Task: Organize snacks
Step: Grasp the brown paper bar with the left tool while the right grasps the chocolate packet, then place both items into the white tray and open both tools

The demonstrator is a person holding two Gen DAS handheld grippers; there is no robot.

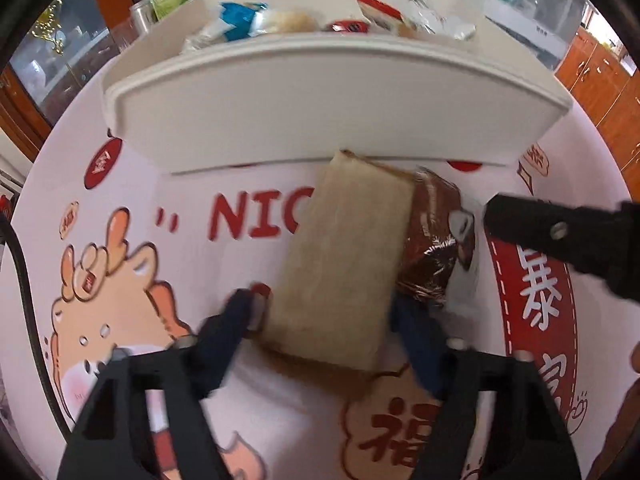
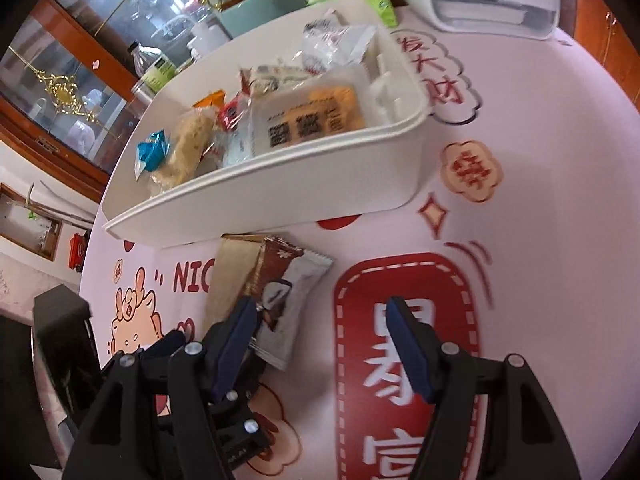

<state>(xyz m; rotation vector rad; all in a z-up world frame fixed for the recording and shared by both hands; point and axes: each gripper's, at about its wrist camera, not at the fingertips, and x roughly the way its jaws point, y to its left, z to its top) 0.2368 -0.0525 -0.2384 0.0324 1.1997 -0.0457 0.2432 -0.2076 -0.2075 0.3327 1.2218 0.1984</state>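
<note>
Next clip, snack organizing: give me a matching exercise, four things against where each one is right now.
Things:
1. tan packet
2. brown-and-white wrapper
3. blue-wrapped snack
4. right gripper

Places:
A. inside the white bin
B. between the left gripper fingers
C. over the red panel of the tablecloth, holding nothing
D. on the tablecloth beside the tan packet

Pairs: 1-B, 2-D, 3-A, 4-C

The right gripper (image 2: 320, 332) is hovering open over the tablecloth (image 2: 520, 240), its left finger beside a brown-and-white snack packet (image 2: 288, 292) lying before the white bin (image 2: 320, 176).
</note>
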